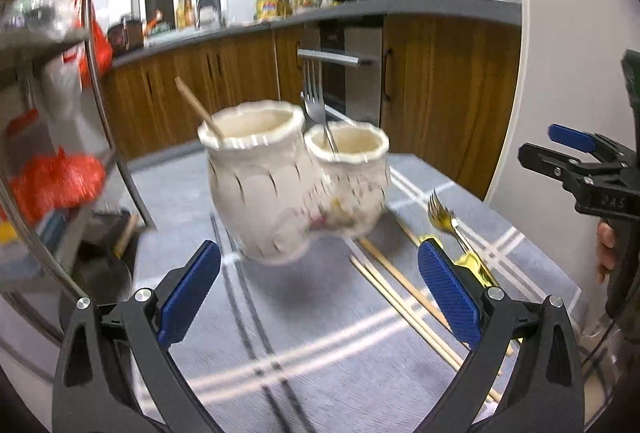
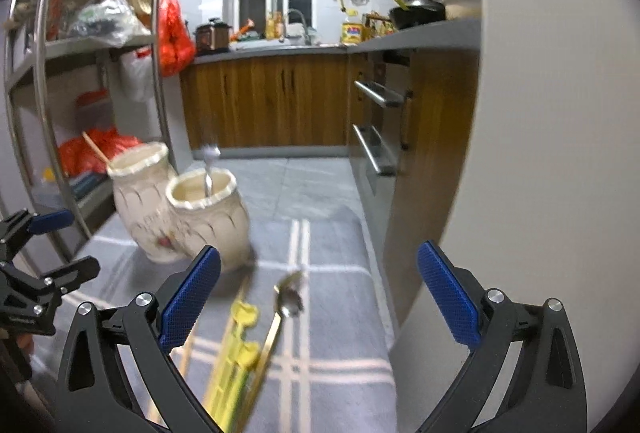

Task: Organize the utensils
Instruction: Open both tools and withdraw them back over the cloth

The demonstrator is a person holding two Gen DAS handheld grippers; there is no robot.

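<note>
Both grippers' fingers (image 1: 192, 297) (image 2: 448, 297) gape wide, empty.

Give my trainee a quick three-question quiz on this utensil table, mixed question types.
1. True or false: the silver metal fork stands in the smaller cup of the cream ceramic double-cup holder.
2. What sticks out of the larger cup? A) gold spoon B) wooden chopstick C) nothing
3. Fill in: both the left gripper and the right gripper are ____.

Key: 1 true; 2 B; 3 open, with nothing between their jaws.
</note>
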